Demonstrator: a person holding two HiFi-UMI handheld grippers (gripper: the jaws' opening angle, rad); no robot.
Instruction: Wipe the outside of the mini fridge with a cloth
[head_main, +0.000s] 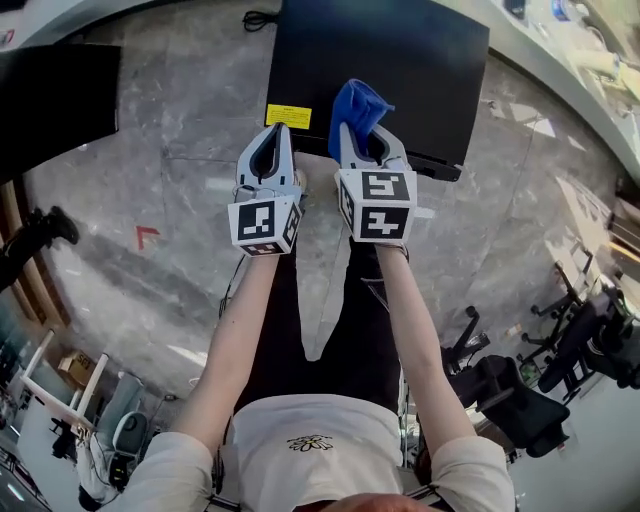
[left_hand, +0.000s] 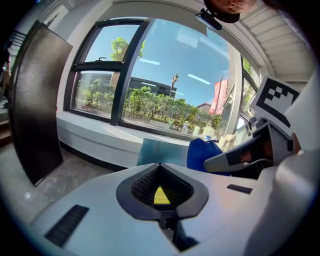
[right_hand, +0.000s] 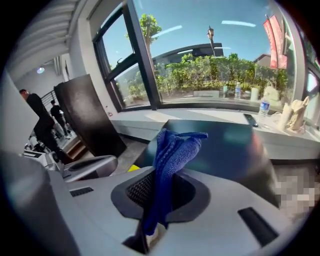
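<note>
Right hand-held gripper: jaws pinch the cloth, held out in front of the person beside the left one.
Cloth: blue, bunched, sticking up past the jaw tips. In the head view it overlaps the fridge's near edge; whether it touches cannot be told.
Left hand-held gripper: jaws pressed together with nothing gripped, just left of the right one, pointing at the fridge.
Fridge: black, on the floor straight ahead of both grippers, its dark top facing up.
Sticker: yellow, on the fridge's near left corner, seen through the gap in the left jaws.
Floor: grey stone, with a red mark to the left.
Panel: black, leaning well left of the fridge.
Cable: black, on the floor by the fridge's far left corner.
Sill: white, behind the fridge below the window, with a bottle on it.
Chairs: black, to the person's right.
People: standing far left, beyond the panel.
</note>
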